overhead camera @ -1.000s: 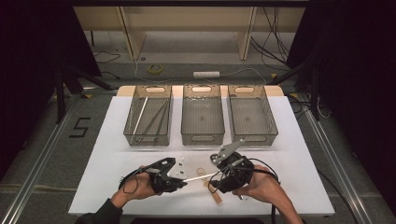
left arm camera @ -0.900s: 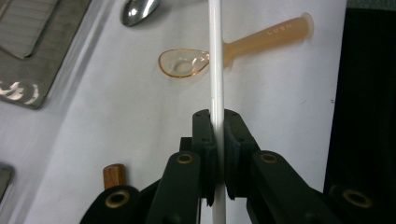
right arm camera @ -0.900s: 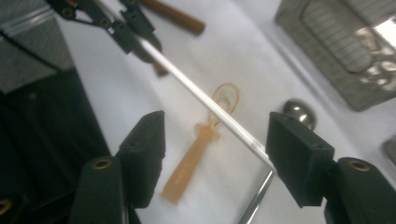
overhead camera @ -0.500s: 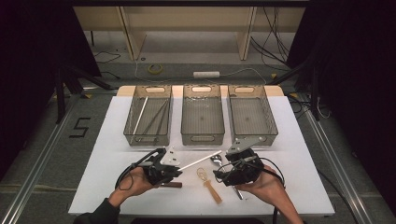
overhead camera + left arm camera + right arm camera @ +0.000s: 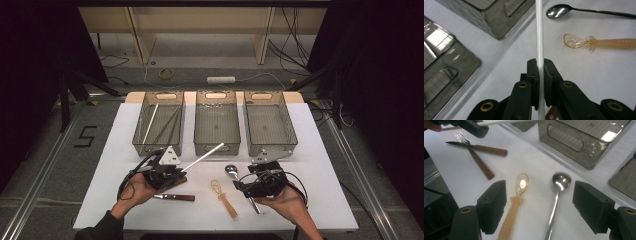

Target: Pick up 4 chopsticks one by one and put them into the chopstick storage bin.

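Note:
My left gripper [image 5: 176,171] is shut on a thin white stick [image 5: 204,156], which slants up toward the middle bin [image 5: 216,146]. In the left gripper view the stick [image 5: 539,30] runs straight out between the closed pads of the left gripper [image 5: 539,68]. My right gripper [image 5: 241,188] hovers low at the front right, open. In its own view the right gripper [image 5: 540,202] has just been opening its jaws wide. A metal spoon [image 5: 557,187] lies on the table between them, untouched, and an orange plastic spoon [image 5: 517,195] lies beside the left jaw.
Three clear grey bins stand in a row at the back; the left bin [image 5: 156,148] holds a white stick and dark sticks, while the right bin [image 5: 272,146] looks empty. A wooden-handled knife [image 5: 175,197] and a fork [image 5: 477,161] lie crossed at the white table's [image 5: 320,165] front.
The left gripper has drawn the white stick away from the right gripper and swung its free end up toward the bins. The right gripper has shifted right, its jaws standing wider.

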{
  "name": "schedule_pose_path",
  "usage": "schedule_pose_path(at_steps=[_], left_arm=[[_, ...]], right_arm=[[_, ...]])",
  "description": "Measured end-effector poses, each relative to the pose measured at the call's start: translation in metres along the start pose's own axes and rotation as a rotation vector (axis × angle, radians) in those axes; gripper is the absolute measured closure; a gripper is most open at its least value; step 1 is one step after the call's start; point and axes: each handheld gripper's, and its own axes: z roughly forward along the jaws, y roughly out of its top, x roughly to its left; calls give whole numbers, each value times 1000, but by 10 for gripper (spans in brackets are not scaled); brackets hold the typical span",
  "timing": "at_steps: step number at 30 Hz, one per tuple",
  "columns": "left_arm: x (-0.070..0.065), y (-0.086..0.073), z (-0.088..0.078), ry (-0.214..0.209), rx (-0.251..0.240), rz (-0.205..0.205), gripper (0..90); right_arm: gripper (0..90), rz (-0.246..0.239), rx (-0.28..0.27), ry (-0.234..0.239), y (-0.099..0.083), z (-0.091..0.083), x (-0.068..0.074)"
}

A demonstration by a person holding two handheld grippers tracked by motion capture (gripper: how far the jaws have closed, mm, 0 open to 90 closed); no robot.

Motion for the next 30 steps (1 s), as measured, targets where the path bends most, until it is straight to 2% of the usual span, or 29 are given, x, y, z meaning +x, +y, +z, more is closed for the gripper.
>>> schedule_pose_path(at_steps=[4, 15, 23, 30], left_arm=[[8, -2, -4, 27, -18, -44, 844], [30, -7, -19, 102, -66, -120, 844], [46, -9, -29, 152, -99, -178, 844], [61, -8, -30, 179, -110, -218, 844]], right_arm=[[284, 15, -20, -4, -4, 3, 0], [284, 53, -85, 4, -16, 8, 0], [284, 61, -80, 4, -22, 11, 2], [273, 73, -86, 14, -28, 12, 1]])
